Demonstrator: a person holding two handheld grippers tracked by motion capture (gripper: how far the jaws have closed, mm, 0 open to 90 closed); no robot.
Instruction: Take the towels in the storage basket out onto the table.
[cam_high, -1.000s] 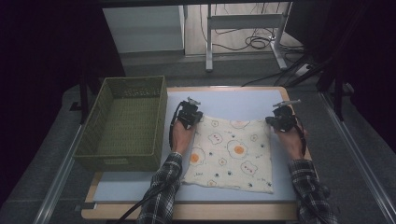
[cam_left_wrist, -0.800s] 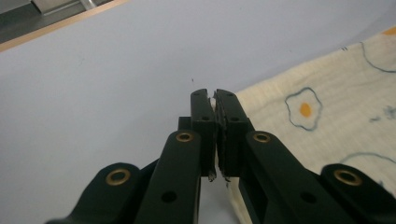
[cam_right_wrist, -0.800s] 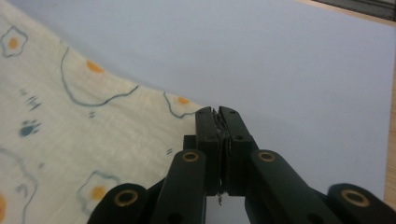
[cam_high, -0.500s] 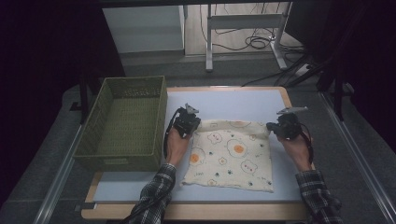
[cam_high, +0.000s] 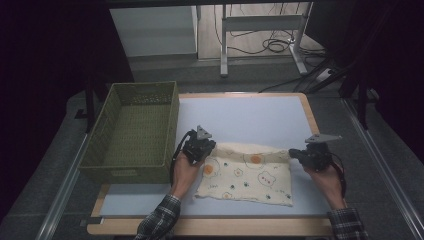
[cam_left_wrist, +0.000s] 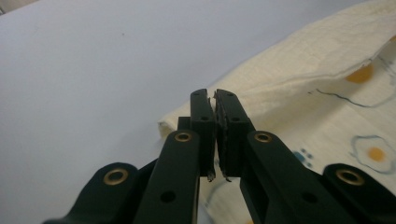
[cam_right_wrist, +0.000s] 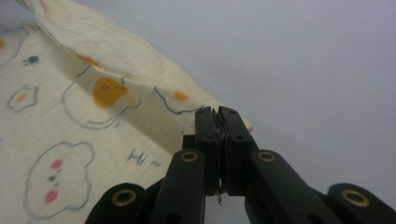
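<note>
While folded over, cloth (cam_high: 247, 170) corners sit pinched in both grippers.

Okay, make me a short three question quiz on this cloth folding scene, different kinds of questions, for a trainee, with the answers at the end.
1. True or false: the left tool and the right tool are each shut on a corner of the cloth.
2. Which thing stands at the left of the table? A) a red bucket B) a green basket C) a stack of plates
3. Fill in: the far edge of the cloth is folded over toward the ____ edge.

Key
1. True. In both gripper views the jaws are closed with cloth pinched between them.
2. B. Nothing can be seen inside it.
3. Near: the lifted edge lies part way over the printed side.
</note>
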